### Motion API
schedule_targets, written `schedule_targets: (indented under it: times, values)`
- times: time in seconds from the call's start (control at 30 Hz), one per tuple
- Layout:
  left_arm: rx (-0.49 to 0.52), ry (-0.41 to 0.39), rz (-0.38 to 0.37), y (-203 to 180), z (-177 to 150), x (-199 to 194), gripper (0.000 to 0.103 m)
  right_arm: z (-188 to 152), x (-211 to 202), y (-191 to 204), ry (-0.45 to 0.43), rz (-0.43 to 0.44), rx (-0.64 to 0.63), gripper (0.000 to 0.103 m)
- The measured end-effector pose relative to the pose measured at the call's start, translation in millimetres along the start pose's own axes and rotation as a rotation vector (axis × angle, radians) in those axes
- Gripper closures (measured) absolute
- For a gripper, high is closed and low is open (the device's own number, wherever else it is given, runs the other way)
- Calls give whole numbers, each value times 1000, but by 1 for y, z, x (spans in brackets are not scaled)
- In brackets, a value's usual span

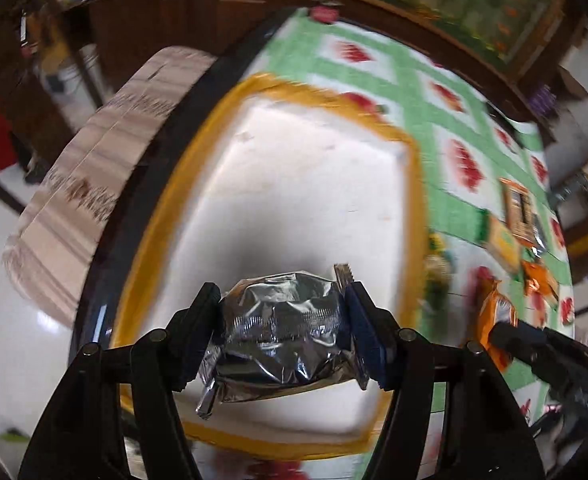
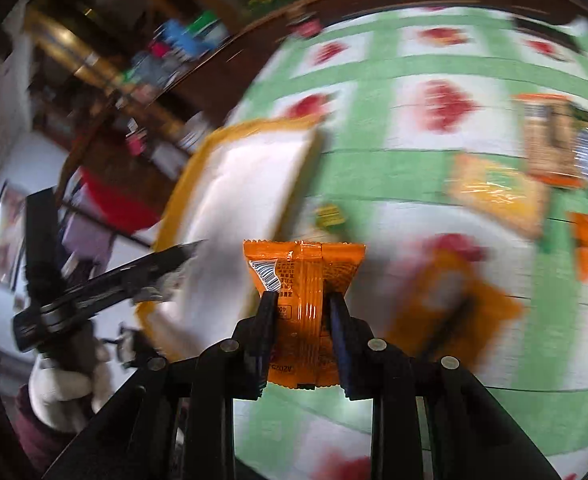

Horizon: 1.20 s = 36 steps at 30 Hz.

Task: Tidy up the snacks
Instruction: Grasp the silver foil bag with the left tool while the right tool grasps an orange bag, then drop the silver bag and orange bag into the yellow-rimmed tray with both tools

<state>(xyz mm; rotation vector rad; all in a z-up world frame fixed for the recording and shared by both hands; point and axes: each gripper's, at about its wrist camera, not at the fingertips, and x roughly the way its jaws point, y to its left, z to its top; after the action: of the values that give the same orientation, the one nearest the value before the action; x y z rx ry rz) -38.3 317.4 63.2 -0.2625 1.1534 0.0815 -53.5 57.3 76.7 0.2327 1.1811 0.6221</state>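
My left gripper [image 1: 282, 320] is shut on a crumpled silver foil snack pack [image 1: 282, 332] and holds it above a white tray with a yellow rim [image 1: 412, 184]. My right gripper [image 2: 301, 304] is shut on an orange snack packet [image 2: 304, 276], held above the green-and-white tablecloth, to the right of the tray [image 2: 238, 216]. The right gripper and its orange packet [image 1: 494, 320] show at the right edge of the left wrist view. The left gripper [image 2: 106, 284] shows at the left of the right wrist view.
Several more snack packets lie on the tablecloth right of the tray: a yellow one [image 2: 498, 192], a brown-orange one [image 2: 550, 140], orange ones [image 2: 454, 308] and a small green-yellow one [image 2: 330, 216]. A striped cushioned seat [image 1: 106, 160] stands left of the table. Dark wooden furniture lies beyond.
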Motion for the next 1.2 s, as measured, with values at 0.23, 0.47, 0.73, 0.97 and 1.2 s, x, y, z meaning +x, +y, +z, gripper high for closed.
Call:
schedule_targets:
  times: [0.23,0.47,0.73,0.97,1.2]
  values:
    - [-76,-32,-73,40,1,-17,39,4,61,66,91,45,-111,73]
    - [-80,-98,-144,51,12,-42,39,13,73,81,85,38,-124,67]
    - [-32,-128,-265,25,13,-50,40,32,22,-5,-12,-180,-60,60]
    - [23,-82,-310,0,1,-45,40,39,66,10,66,-244,-202,60]
    - [60,-59,-328,-19,-7,-45,40,40,88,-6,84,-285,-63,66]
